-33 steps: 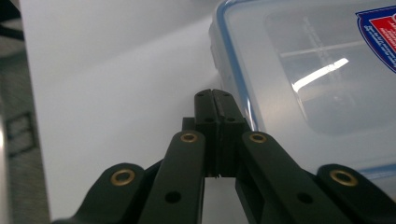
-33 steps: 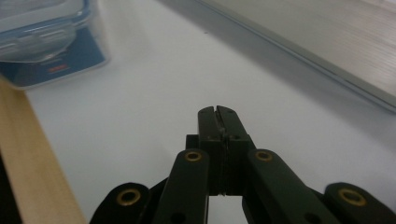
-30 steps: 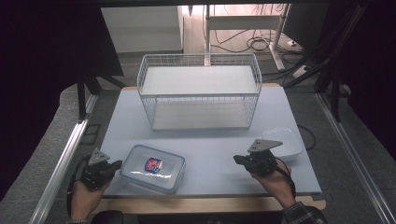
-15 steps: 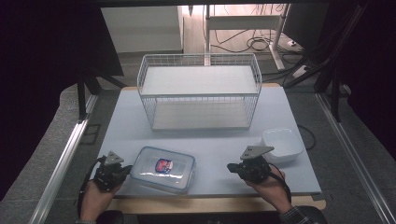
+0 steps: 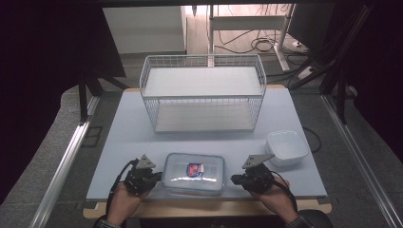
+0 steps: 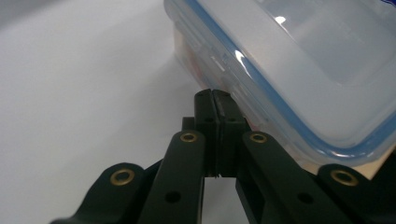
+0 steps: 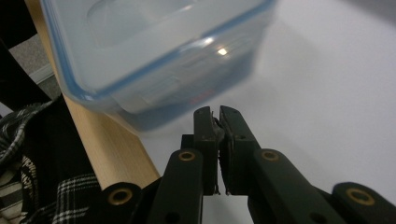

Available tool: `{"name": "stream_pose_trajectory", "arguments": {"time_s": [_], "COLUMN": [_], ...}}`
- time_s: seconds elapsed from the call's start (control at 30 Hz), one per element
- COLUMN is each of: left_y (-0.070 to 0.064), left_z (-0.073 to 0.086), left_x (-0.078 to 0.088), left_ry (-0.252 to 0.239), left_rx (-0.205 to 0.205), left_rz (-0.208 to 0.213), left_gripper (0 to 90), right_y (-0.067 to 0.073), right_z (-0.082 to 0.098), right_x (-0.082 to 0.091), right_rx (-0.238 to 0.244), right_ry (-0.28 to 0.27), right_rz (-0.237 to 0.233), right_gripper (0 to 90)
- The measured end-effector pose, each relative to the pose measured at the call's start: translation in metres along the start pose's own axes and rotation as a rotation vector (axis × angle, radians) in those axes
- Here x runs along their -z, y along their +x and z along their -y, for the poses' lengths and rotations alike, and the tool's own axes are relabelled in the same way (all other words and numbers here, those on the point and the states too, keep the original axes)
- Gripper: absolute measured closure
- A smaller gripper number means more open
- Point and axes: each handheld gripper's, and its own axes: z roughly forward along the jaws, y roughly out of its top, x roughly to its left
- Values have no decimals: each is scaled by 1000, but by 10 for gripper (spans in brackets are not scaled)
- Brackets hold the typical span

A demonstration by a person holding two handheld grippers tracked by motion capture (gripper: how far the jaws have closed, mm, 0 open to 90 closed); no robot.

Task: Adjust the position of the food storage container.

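At the near edge of the table [image 5: 123, 123], I am holding my two grippers on either side of the lidded plastic container [image 5: 194, 172], which is lying flat between them. My left gripper [image 5: 153, 176] is sitting at the container's nine o'clock, tips aimed toward three o'clock, with my left hand [image 5: 127, 195] coming up from six o'clock beneath it. Its jaws are pressed together with nothing between them, the tips right against the container's side wall. My right gripper [image 5: 236, 179] is sitting at the container's three o'clock, pointing toward nine o'clock, my right hand [image 5: 275, 194] cupped behind it. Its jaws are almost together, with a thin slit at the tips and nothing between them, just short of the container's end wall. A white bowl [image 5: 286, 147] is resting at about one o'clock from my right gripper, and a wire basket [image 5: 203, 92] is standing at twelve o'clock.
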Motion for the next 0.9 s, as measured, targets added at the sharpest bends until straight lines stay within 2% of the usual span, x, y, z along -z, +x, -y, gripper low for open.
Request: {"name": "stream_pose_trajectory", "arguments": {"time_s": [0.07, 0.2, 0.3, 0.47, 0.67, 0.83, 0.9], "left_y": [-7, -10, -11, -10, -15, -10, -8], "left_z": [-5, -11, -16, -19, -25, -27, -26], "left_x": [-4, -10, -14, -17, -23, -26, -26], "left_ry": [10, 5, 7, -1, -9, -35, -41], "left_rx": [-10, 14, 13, 31, 31, 52, 44], "left_rz": [-28, -17, -32, -30, -32, -13, -9], "left_gripper": [899, 900, 900, 900, 900, 900, 890], "right_y": [1, -6, -10, -12, -21, -29, -29], "right_z": [1, 1, 2, 0, -5, -8, -8], "right_x": [-1, 4, 4, 4, 2, 0, 0], "right_rx": [-1, -38, -63, -62, -57, -64, -68], "right_ry": [11, -1, -4, -6, -7, -4, -7], "right_rz": [13, 28, 43, 81, 176, 188, 184], "right_gripper": [870, 891, 892, 893, 895, 894, 894]}}
